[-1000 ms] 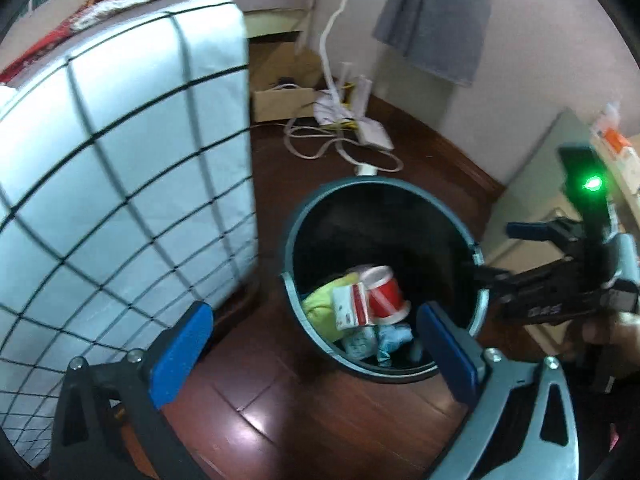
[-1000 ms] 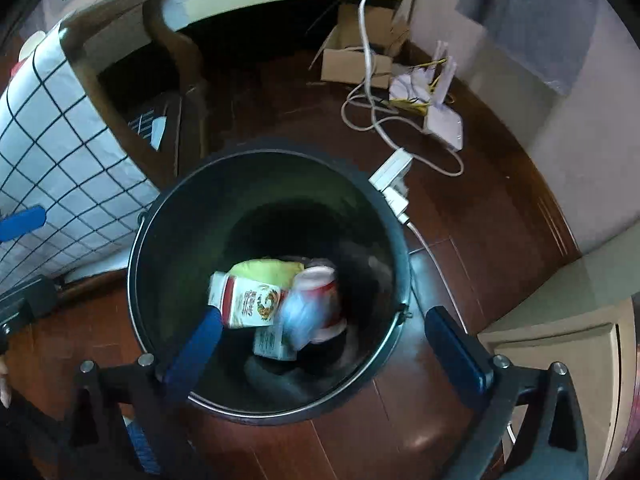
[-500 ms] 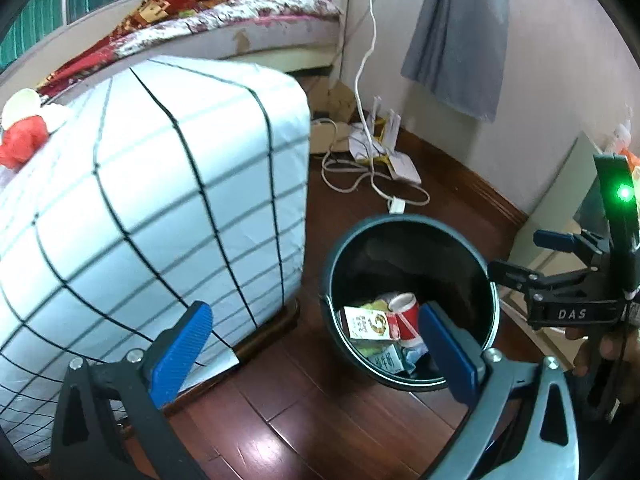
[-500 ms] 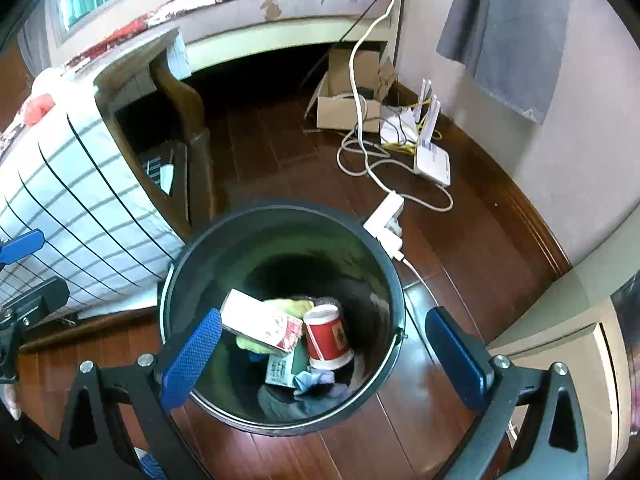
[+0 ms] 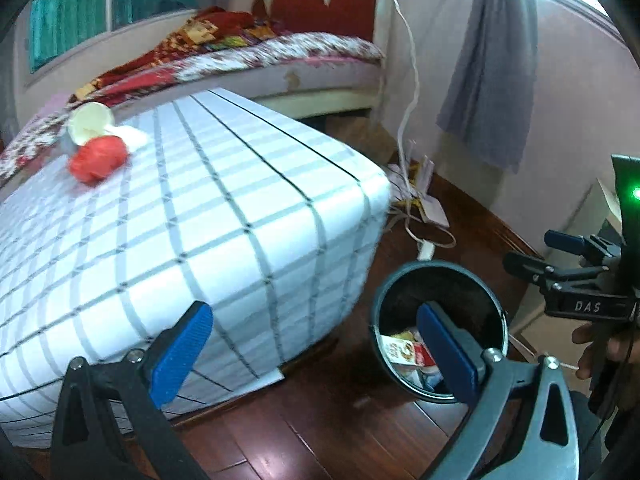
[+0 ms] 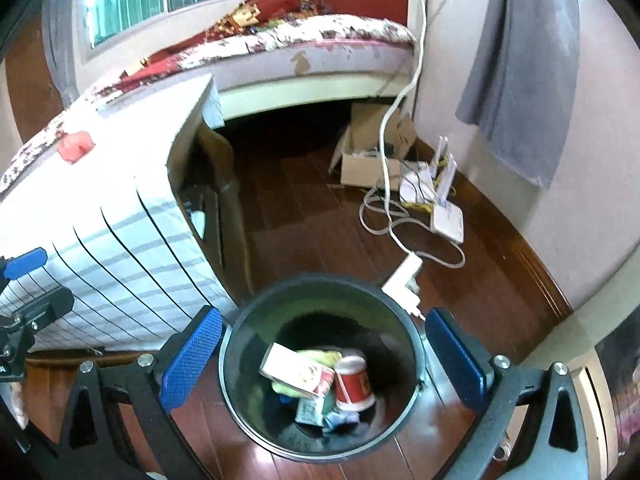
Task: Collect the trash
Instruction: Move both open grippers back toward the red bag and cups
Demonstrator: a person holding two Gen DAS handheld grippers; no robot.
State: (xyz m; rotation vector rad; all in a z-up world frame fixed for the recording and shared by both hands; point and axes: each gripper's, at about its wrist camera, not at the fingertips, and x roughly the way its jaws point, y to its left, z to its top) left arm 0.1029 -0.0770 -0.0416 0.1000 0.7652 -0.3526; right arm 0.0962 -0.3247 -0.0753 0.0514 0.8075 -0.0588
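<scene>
"DAS" is read in white on the right gripper (image 5: 568,276); both it and the left gripper (image 5: 316,348) are held spread wide, empty, above the round black bin (image 6: 320,446) holding a red-and-white paper cup (image 6: 354,380).

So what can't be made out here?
- Trash bin: items at the bottom are overlapped by the carton and red cup, right wrist view.
- Bin in the left wrist view: partly hidden behind the left hand-held gripper, whose finger covers it.
- Red item and white cup on the checked cloth: blurred, identity unclear.
- Carton print: too small to read.
</scene>
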